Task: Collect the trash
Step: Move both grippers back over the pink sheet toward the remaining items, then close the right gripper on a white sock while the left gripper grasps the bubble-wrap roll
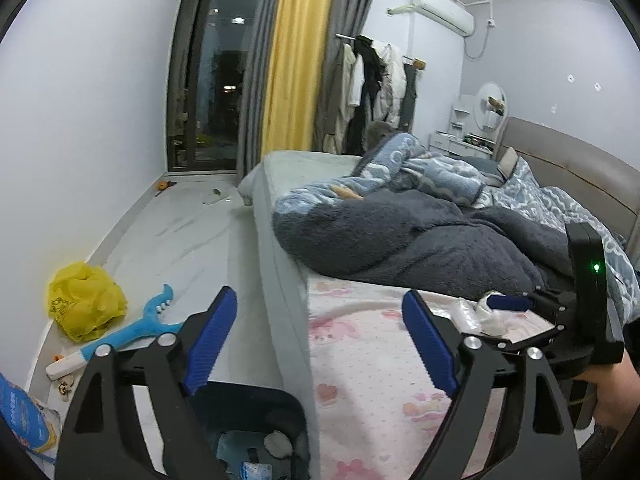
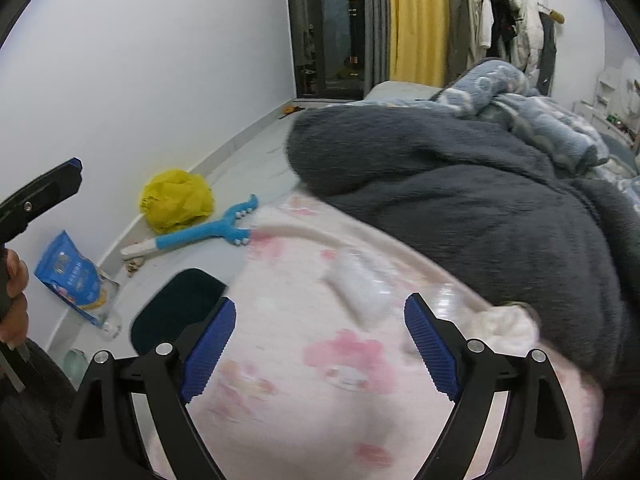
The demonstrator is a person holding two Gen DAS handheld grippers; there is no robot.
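Note:
My left gripper (image 1: pixel 320 340) is open and holds nothing. It hangs over the bed's edge, above a dark bin (image 1: pixel 248 420) on the floor with scraps inside. On the pink sheet (image 2: pixel 320 360) lie a clear plastic wrapper (image 2: pixel 360 284) and a crumpled white tissue (image 2: pixel 504 324). My right gripper (image 2: pixel 320 340) is open just short of the wrapper, nothing between its pads. In the left wrist view the right gripper (image 1: pixel 512 308) sits beside the tissue (image 1: pixel 492 316) and the wrapper (image 1: pixel 464 312). On the floor by the wall lie a yellow plastic bag (image 1: pixel 84 304) and a blue snack bag (image 2: pixel 68 276).
A blue long-handled tool (image 2: pixel 208 232) lies on the floor next to the yellow bag. A dark fleece blanket (image 2: pixel 460 184) and blue quilts cover the far bed. The bin (image 2: pixel 180 304) stands against the bedside. A clear bottle (image 2: pixel 110 320) stands by the snack bag.

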